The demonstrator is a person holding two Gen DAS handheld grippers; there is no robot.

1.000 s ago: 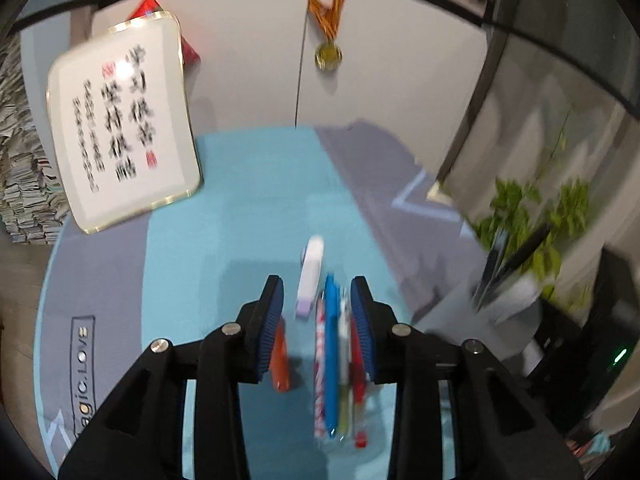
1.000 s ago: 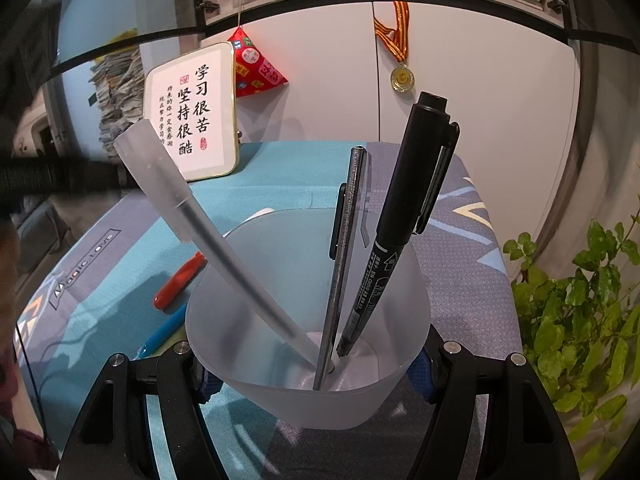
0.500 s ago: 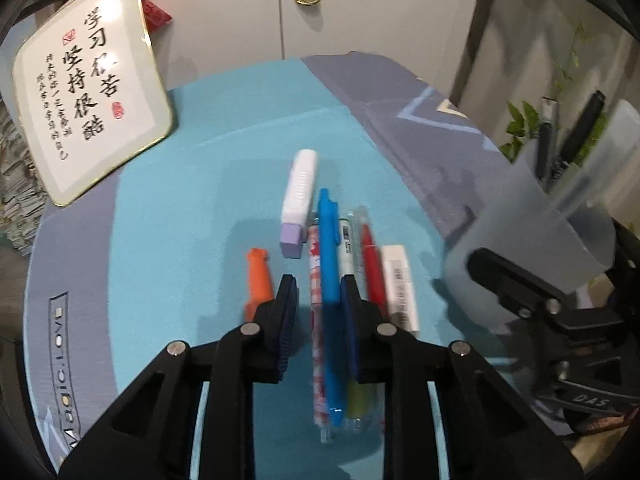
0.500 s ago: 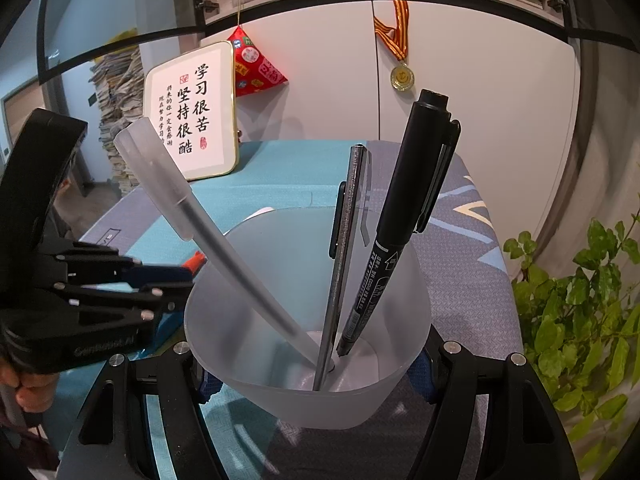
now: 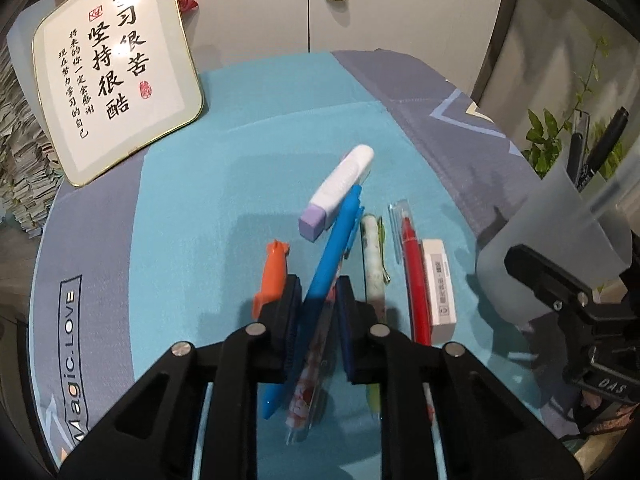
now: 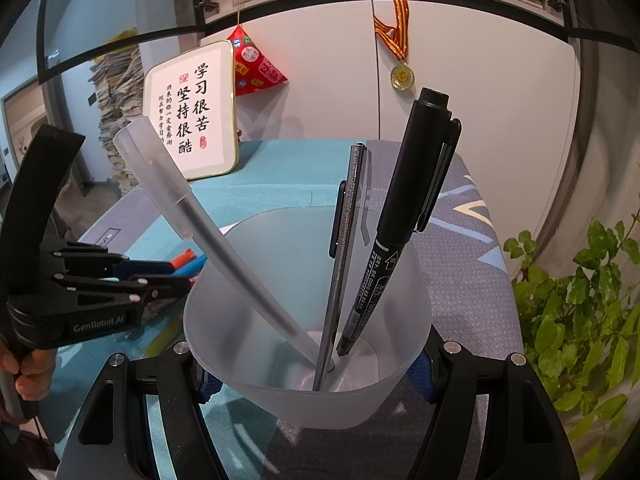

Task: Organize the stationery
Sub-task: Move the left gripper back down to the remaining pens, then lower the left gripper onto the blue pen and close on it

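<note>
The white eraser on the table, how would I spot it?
Start at the frosted cup held at the right of the teal mat. Just left of it ends a row of pens; the white eraser lies beside the red pen, the only flat rectangular block.

Teal mat (image 5: 248, 152) (lettered) carries pens (image 5: 414, 264), eraser (image 5: 439, 280), perhaps corrector (image 5: 340, 190).

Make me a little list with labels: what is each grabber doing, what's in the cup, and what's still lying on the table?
left gripper: jaws closing around the blue plastic pen, patterned pen also between them
right gripper: shut on the frosted plastic cup
in the cup: black marker, thin grey pen, frosted pen
on the teal mat: orange pen, red pen, white eraser, white-and-purple correction tape
</note>
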